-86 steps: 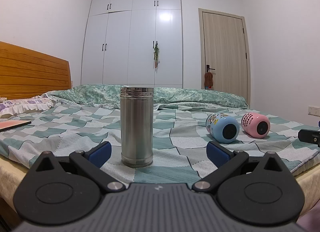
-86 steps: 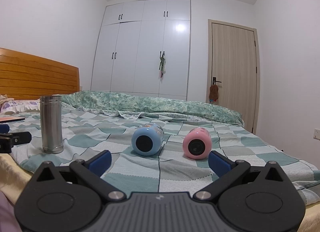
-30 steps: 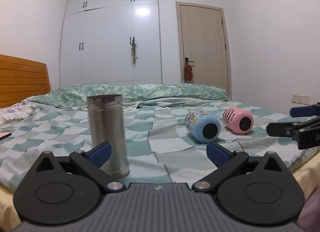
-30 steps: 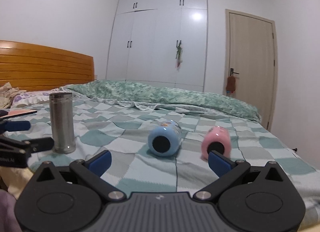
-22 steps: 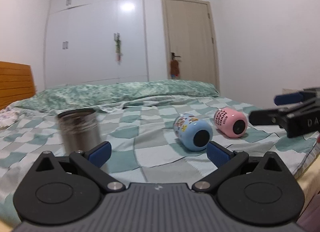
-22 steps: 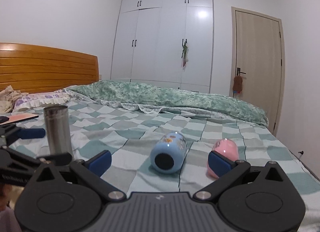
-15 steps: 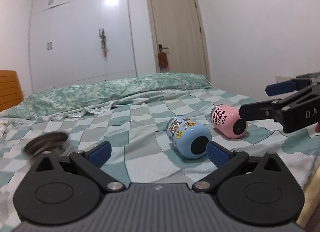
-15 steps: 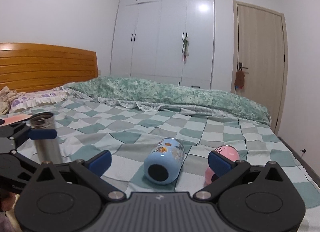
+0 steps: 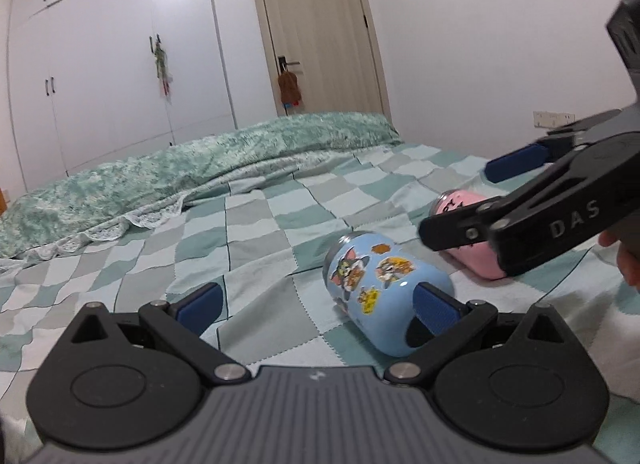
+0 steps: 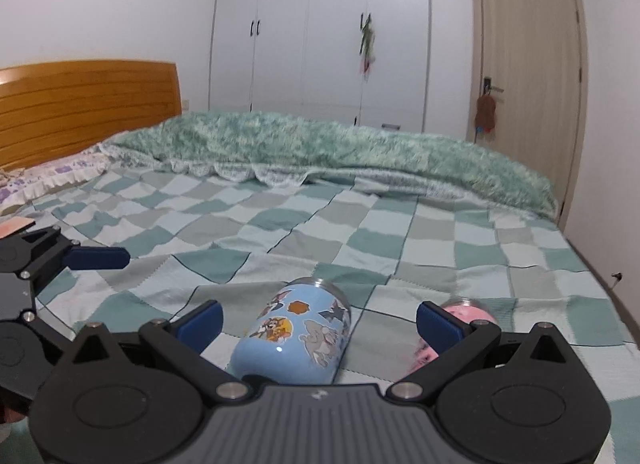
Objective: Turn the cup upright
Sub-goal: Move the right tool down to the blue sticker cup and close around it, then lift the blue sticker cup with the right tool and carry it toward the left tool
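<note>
A light blue cup with cartoon stickers lies on its side on the checked bedspread; it also shows in the right wrist view. A pink cup lies on its side beside it, and shows partly behind my right finger. My left gripper is open, its right finger next to the blue cup's base. My right gripper is open and hovers over the blue cup, which lies between its fingers. The right gripper also shows from the left wrist.
The bed is covered by a green and grey checked bedspread with a green quilt bunched at the far side. A wooden headboard stands at left. White wardrobes and a door are behind.
Both grippers have moved forward and toward the blue cup. The steel flask has left both views. The right gripper now hangs over the two lying cups.
</note>
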Tool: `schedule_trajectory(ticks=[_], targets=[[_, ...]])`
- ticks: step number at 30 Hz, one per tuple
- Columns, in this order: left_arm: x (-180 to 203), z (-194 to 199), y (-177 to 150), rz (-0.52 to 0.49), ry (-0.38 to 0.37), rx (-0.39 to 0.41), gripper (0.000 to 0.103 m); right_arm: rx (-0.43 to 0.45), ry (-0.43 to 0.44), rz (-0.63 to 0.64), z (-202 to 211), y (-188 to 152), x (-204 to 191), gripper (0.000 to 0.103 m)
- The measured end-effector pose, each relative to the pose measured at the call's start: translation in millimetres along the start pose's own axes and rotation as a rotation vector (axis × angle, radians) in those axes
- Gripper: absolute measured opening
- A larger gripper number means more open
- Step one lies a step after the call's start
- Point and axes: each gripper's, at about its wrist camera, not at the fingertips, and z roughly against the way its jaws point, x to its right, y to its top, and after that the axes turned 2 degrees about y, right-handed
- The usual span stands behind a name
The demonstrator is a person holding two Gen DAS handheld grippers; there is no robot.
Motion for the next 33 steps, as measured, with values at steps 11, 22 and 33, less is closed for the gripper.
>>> schedule_trajectory(ticks=[11, 22, 33], targets=[[-65.4, -47.2, -6.8, -0.074, 0.023, -0.057, 0.103, -0.123, -0.023, 0.02, -78.3, 11.0, -26.0, 0.103], [-89.2, -69.2, -22.8, -0.058, -0.024, -0.126, 0.103, -0.294, -0.083, -0.062, -119.1, 1.2, -25.9, 0.103], [-84.5, -65.2, -27.7, -0.091, -0.039, -0.126, 0.103, -0.432, -0.078, -0.197, -143.8, -3.6, -15.1, 0.086]])
